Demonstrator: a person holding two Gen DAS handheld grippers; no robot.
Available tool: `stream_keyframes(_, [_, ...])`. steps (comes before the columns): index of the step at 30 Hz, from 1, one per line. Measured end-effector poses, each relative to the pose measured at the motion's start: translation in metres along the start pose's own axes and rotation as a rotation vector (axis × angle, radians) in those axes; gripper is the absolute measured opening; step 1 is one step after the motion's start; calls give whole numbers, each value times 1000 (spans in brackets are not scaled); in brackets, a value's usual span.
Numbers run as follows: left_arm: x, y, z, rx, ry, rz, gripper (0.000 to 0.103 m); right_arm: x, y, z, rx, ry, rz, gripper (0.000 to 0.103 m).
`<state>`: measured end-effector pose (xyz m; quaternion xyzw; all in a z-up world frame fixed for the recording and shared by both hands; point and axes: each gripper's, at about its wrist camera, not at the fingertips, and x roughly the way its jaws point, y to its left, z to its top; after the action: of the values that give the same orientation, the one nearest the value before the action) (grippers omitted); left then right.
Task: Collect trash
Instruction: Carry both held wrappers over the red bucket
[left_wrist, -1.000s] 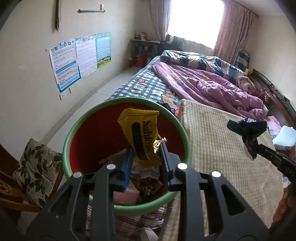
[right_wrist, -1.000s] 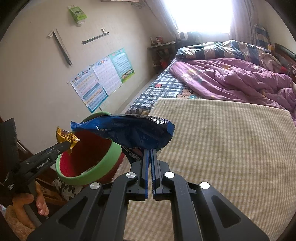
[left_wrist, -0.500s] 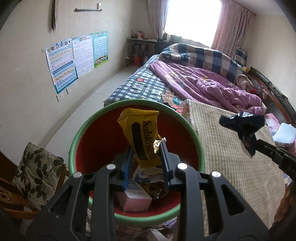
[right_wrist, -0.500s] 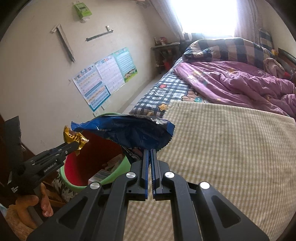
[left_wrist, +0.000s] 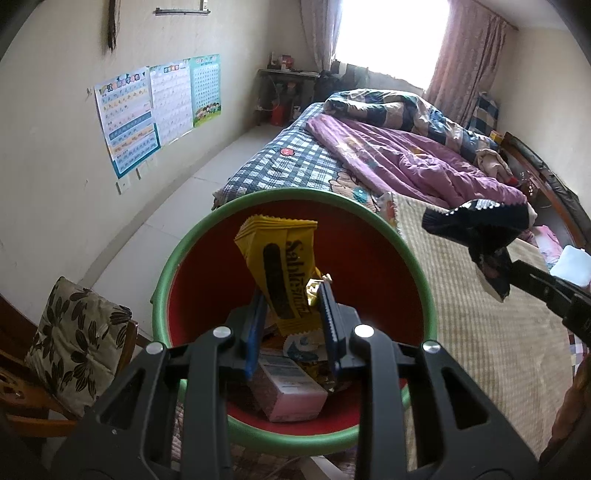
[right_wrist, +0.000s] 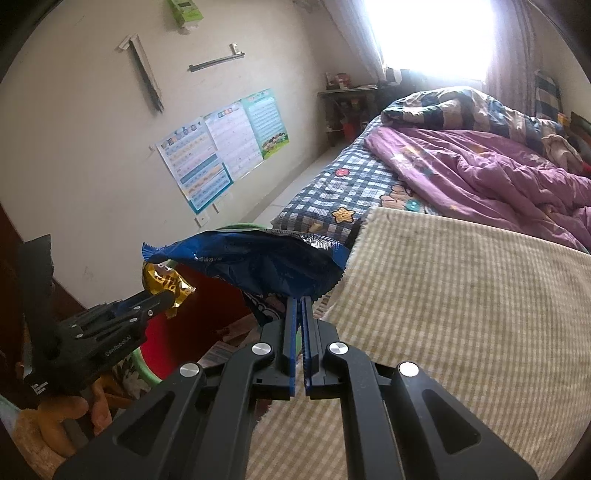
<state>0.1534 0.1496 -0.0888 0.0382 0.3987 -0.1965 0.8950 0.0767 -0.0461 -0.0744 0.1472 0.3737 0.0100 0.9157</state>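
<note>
Bedroom floor beside the bed (right_wrist: 461, 314) carries a red bin with a green rim (left_wrist: 207, 236), already part-filled with rubbish. Directly above its mouth a yellow wrapper (left_wrist: 282, 273) is pinched upright between the jaws of the left gripper (left_wrist: 291, 310), long axis pointing up. A blue packet (right_wrist: 258, 266) is clamped by the pressed-together jaws of the right gripper (right_wrist: 299, 306), apparently over the bin's bedside edge, though overlap hides exactly how far. The left is judged nearer to a drop.

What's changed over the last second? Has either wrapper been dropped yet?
Neither dropped. The left gripper has moved over the bin, yellow wrapper now above its trash. The right gripper drifted binward. Both stay clamped, the right on the blue wrapper.
</note>
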Motion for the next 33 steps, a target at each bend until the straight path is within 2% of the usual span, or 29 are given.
stream_keyframes(33, [13,5,-1,-8,37,-2,27,16,16,7,-28,27,10,3])
